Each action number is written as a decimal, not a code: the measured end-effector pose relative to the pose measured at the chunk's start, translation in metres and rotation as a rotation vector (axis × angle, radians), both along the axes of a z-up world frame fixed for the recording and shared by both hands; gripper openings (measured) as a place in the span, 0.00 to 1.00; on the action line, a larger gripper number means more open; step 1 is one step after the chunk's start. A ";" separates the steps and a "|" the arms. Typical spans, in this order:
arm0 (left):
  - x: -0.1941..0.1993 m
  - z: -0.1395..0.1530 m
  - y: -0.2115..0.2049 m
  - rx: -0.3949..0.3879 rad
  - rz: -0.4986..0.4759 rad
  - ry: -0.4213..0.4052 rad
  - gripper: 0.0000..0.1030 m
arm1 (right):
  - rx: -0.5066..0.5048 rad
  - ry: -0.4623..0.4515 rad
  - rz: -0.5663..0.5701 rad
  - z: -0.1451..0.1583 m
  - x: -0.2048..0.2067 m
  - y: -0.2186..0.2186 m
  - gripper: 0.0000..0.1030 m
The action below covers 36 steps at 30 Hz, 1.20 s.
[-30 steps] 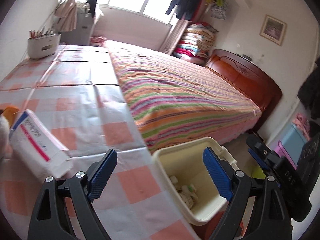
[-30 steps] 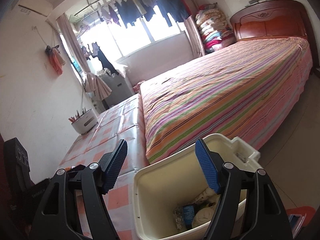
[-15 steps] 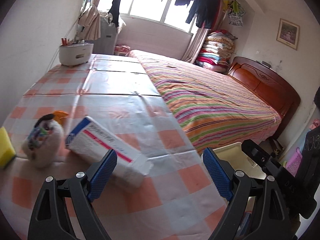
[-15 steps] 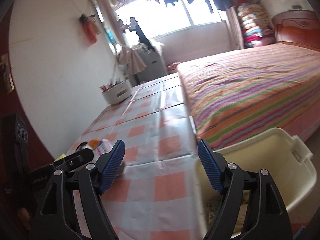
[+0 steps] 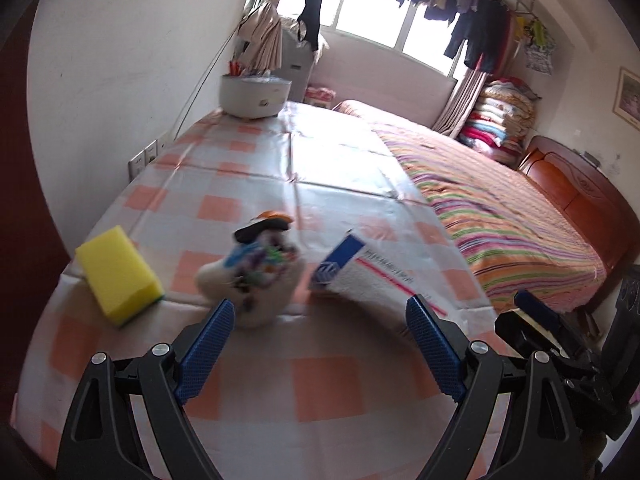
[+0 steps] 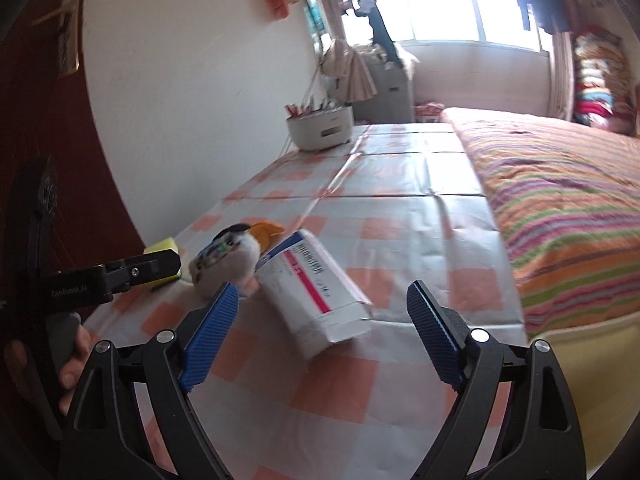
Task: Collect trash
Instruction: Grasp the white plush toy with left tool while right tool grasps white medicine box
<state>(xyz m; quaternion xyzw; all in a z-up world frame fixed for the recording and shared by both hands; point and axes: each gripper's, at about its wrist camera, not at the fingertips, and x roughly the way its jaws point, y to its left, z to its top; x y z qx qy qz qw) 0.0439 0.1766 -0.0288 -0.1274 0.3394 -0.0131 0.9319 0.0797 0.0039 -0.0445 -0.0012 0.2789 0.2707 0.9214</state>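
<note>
A white carton with a blue end and a red stripe point(image 5: 372, 280) point(image 6: 320, 292) lies on the checked tablecloth point(image 5: 332, 380). A crumpled white wrapper with coloured print point(image 5: 252, 276) point(image 6: 228, 256) sits left of it, touching it. A yellow sponge point(image 5: 118, 274) point(image 6: 162, 246) lies further left. My left gripper point(image 5: 320, 352) is open and empty, just short of the wrapper and carton. My right gripper point(image 6: 320, 336) is open and empty, with the carton ahead between its fingers. The cream bin's rim point(image 6: 592, 344) shows at the right edge.
A white holder with pens point(image 5: 254, 94) point(image 6: 320, 128) stands at the table's far end by the wall. A striped bed point(image 5: 500, 208) point(image 6: 560, 200) runs along the table's right side. My right gripper's body point(image 5: 560, 344) shows at the lower right of the left wrist view.
Both grippers have swung left from the bin to the table. The carton, wrapper and sponge now lie ahead of them. The bin has nearly left both views.
</note>
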 end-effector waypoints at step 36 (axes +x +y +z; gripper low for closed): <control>0.040 -0.023 0.047 0.028 -0.015 0.146 0.83 | -0.363 0.124 0.125 -0.042 0.082 0.081 0.60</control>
